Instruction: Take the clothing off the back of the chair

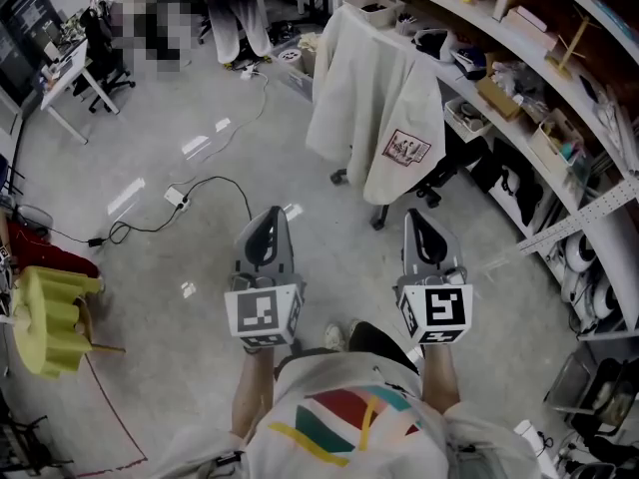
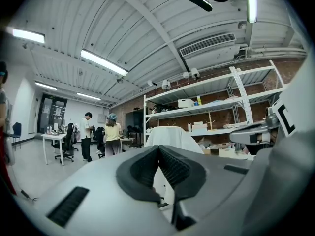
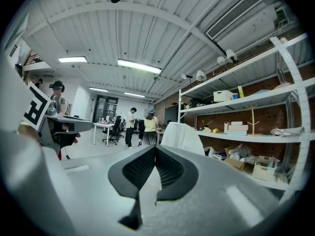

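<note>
L tongs (image 1: 272, 213), R tongs (image 1: 418, 216) pressed together; open floor (image 1: 334, 252) before clothing (image 1: 374, 98) on chair (image 1: 451, 163)

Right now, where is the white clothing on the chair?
In the head view, upper right of centre: the white clothing drapes the chair beside the shelves.

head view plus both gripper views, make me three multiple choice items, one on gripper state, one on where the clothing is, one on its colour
1. The left gripper and right gripper are: A) both wide open B) both shut, empty C) shut on cloth.
2. The clothing is: A) draped over the chair back B) in the left gripper C) in the right gripper.
3. Its colour: A) red B) black C) off-white.

1 B: each gripper view shows pads together, nothing between.
2 A: the head view shows it hanging over the chair, ahead of both grippers.
3 C: pale cloth with one small printed patch.
</note>
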Demonstrator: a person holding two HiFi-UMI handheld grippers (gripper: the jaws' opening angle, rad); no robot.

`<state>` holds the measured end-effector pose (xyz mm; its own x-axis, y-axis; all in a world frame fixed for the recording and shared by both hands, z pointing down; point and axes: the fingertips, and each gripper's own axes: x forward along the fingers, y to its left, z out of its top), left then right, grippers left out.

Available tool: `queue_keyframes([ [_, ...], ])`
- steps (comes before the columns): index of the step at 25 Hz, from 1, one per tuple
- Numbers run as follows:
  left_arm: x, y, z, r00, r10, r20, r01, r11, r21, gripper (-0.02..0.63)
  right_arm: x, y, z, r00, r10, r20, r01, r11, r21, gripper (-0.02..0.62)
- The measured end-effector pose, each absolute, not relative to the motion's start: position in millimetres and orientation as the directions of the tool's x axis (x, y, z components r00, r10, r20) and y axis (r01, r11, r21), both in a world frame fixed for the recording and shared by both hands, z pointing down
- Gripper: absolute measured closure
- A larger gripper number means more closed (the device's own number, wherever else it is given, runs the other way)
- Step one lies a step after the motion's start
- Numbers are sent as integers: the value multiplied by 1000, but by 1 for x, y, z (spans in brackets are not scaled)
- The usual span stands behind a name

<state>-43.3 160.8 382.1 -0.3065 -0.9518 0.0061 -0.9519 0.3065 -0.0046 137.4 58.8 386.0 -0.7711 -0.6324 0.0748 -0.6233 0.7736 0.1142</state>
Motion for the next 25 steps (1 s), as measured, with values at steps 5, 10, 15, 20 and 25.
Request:
queue_keyframes([
  [5,-55,158,383,-307,-952,5,-952,307,0,594,131,55,384,-760,-646,65,-639,762,105,593],
  [10,-64,147,381,-300,-954,-3,-954,300,-2,594,116,42,382,-764,-642,57,-635,765,106,594],
  [15,-82,122,382,-304,-953,-16,-953,304,-1,594,95,18,379,-775,-631,35,-625,773,107,593],
  [20,-105,75,375,-297,-954,-43,-955,297,4,594,71,-26,367,-779,-627,-6,-622,772,135,593],
  [25,-135,3,359,-288,-955,-71,-957,290,-8,594,47,-95,348,-766,-640,-55,-641,755,135,593],
])
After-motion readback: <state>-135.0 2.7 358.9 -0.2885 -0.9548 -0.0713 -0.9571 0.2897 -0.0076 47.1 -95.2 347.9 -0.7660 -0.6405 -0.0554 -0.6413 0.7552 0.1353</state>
